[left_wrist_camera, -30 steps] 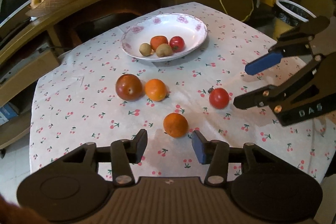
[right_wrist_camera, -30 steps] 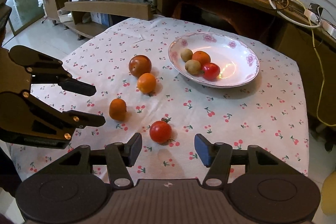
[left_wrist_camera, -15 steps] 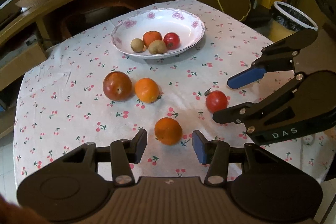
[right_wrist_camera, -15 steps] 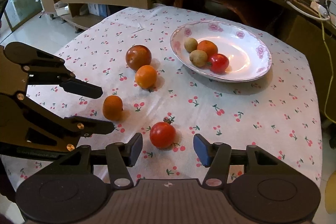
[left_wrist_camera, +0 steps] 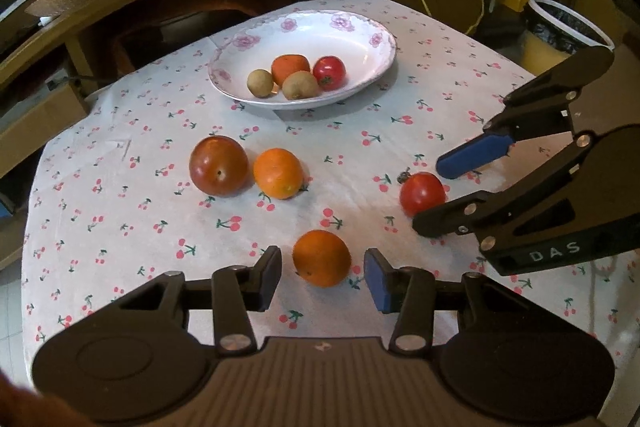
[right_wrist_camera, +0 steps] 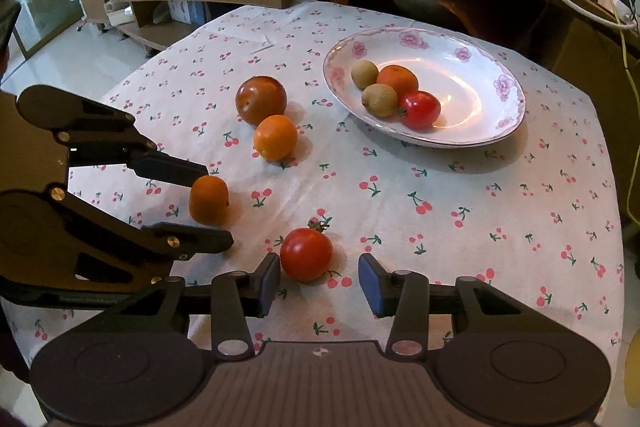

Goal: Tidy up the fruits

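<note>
Both claws closing in — the left gripper straddles the orange, the right gripper brackets the tomato, neither pinched yet, both fruits on the tablecloth. Next: clamp, lift, carry to the plate.

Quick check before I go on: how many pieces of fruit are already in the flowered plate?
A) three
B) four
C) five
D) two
B: the plate holds four pieces: two brownish kiwis, one orange and one red tomato.
</note>
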